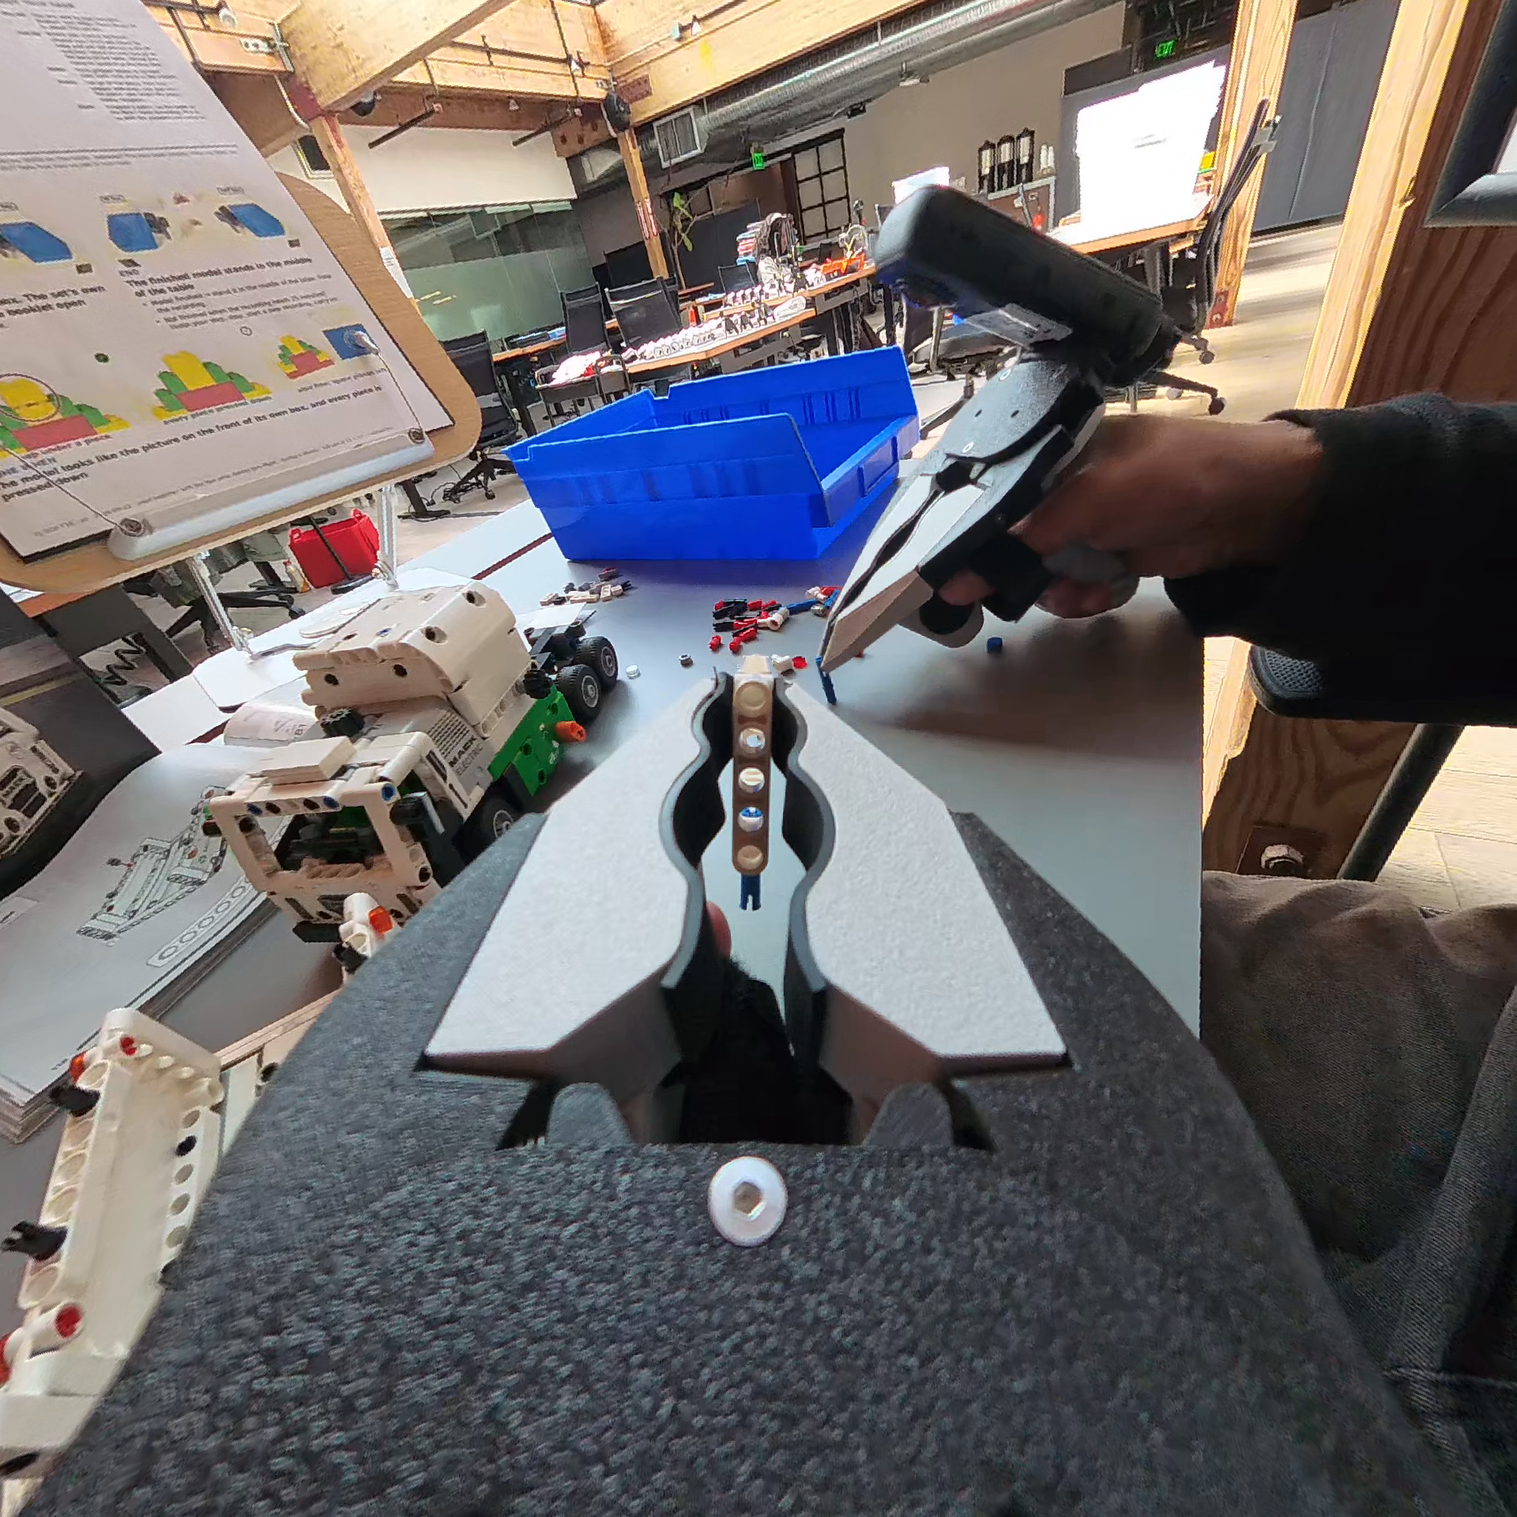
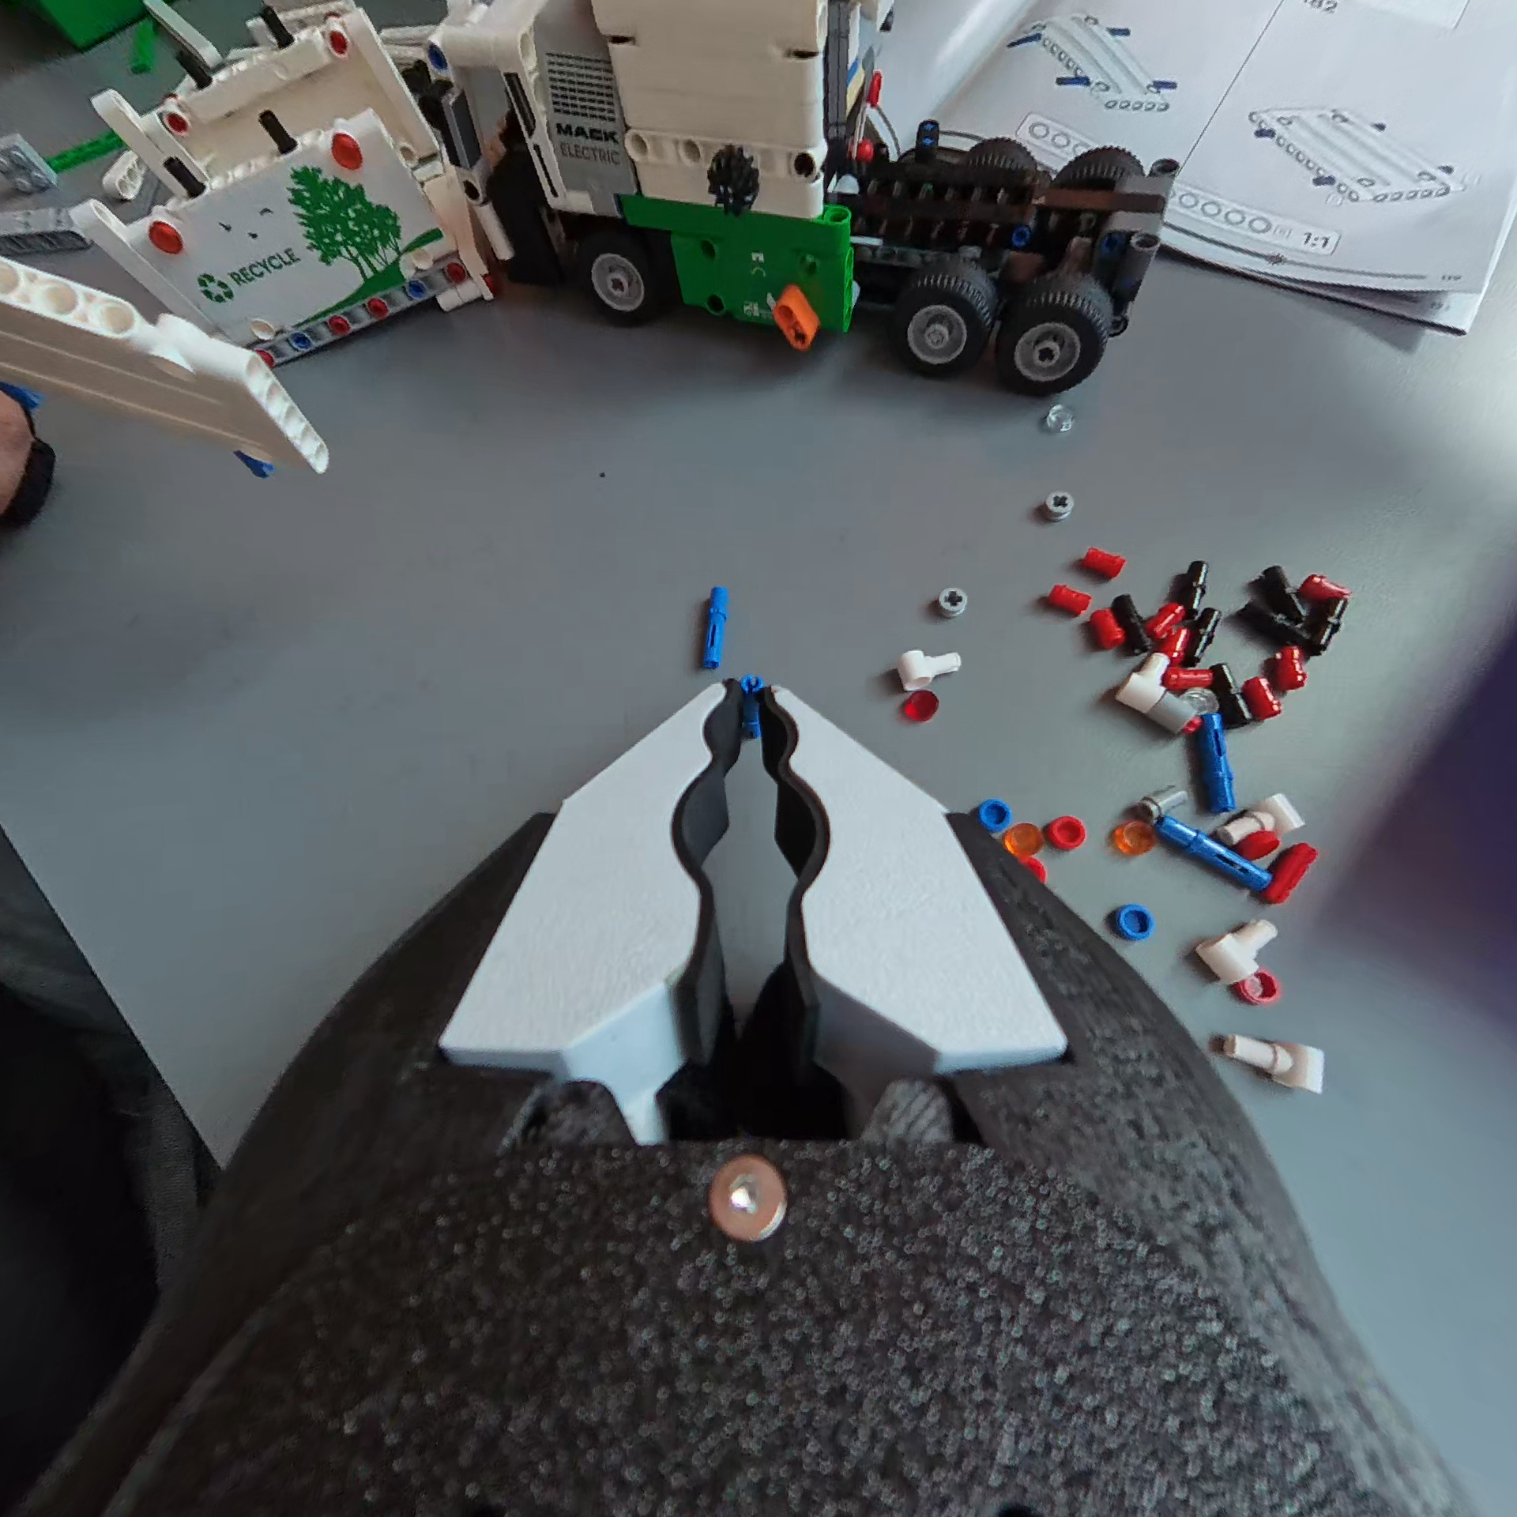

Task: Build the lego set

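My left gripper (image 1: 751, 685) is shut on a white beam with holes (image 1: 750, 772), held edge-on above the table; a blue pin (image 1: 749, 891) hangs from its near end. The beam also shows in the right wrist view (image 2: 156, 369) at the left. My right gripper (image 2: 749, 689) is shut on a blue pin (image 2: 749, 704) at its tips, low over the grey table. In the left wrist view the right gripper (image 1: 831, 657) holds that pin (image 1: 827, 683) upright on the table. Another blue pin (image 2: 716, 628) lies just ahead. The white and green truck (image 2: 739, 164) stands behind.
A pile of small red, black, white and blue parts (image 2: 1207, 657) lies to the right. A white panel assembly with a tree picture (image 2: 279, 222) sits beside the truck. An instruction booklet (image 2: 1280, 123) lies at back right. A blue bin (image 1: 722, 460) and a paper stand (image 1: 164, 271) are on the table. My hands' fingertips stand some 15 cm from each other.
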A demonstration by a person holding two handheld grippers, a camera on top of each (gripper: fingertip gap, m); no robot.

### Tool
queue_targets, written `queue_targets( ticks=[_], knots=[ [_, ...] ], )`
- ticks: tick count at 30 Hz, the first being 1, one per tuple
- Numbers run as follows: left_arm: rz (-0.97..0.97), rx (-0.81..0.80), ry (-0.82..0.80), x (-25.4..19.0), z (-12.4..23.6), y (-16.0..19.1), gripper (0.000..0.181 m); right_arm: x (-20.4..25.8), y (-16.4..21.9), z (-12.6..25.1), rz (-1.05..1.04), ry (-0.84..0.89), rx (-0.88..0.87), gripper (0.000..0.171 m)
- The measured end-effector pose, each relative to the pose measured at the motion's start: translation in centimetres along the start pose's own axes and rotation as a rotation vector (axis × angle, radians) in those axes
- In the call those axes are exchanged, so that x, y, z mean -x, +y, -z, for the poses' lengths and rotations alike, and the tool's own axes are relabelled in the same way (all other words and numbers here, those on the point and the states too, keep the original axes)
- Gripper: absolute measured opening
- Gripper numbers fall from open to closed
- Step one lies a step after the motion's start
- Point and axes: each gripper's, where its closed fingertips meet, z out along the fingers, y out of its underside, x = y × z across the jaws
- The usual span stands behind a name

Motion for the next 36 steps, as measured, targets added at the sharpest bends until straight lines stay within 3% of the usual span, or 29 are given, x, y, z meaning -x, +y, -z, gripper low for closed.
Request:
queue_targets(
  ticks=[30,33,36],
  knots=[
    [-0.001,-0.001,0.013,-0.2,0.0,0.0,0.005,0.1,0.3,0.0,0.048,0.031,0.032,0.008],
    [0.0,-0.003,0.013,-0.2,0.0,0.0,0.005,-0.1,0.4,0.5,0.122,0.026,0.1,0.01],
    [-0.003,-0.004,0.017,-0.3,0.0,0.0,0.005,-0.9,0.7,2.0,0.312,-0.013,0.283,0.015]
  ],
)
